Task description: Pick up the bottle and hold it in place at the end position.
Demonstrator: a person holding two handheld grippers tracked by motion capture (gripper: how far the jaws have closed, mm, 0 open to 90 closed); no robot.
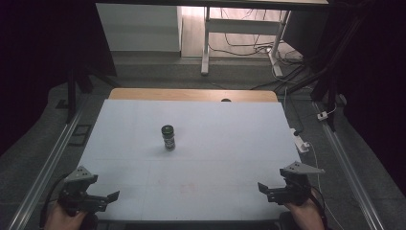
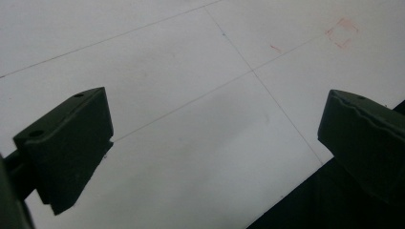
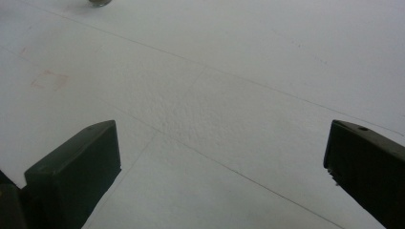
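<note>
A small dark jar point(image 1: 168, 137) with a black lid stands upright near the middle of the white table point(image 1: 230, 143); its base point(image 3: 99, 2) peeks in at the top edge of the right gripper view. My left gripper point(image 1: 114, 196) rests at the near left corner, held by a hand, far from the jar. Its jaws stand wide apart over bare table point(image 2: 210, 124), nothing between them. My right gripper point(image 1: 261, 186) sits at the near right corner, also open and empty point(image 3: 219, 157), pointing toward the table's middle.
Thin pencil lines and a faint red square point(image 2: 341, 32) mark the white surface. A wooden strip point(image 1: 191, 94) borders the far edge. Metal rails point(image 1: 48, 163) run along both sides. Beyond lie desk legs point(image 1: 206, 43), cables and a power strip point(image 1: 300, 142) on the floor.
</note>
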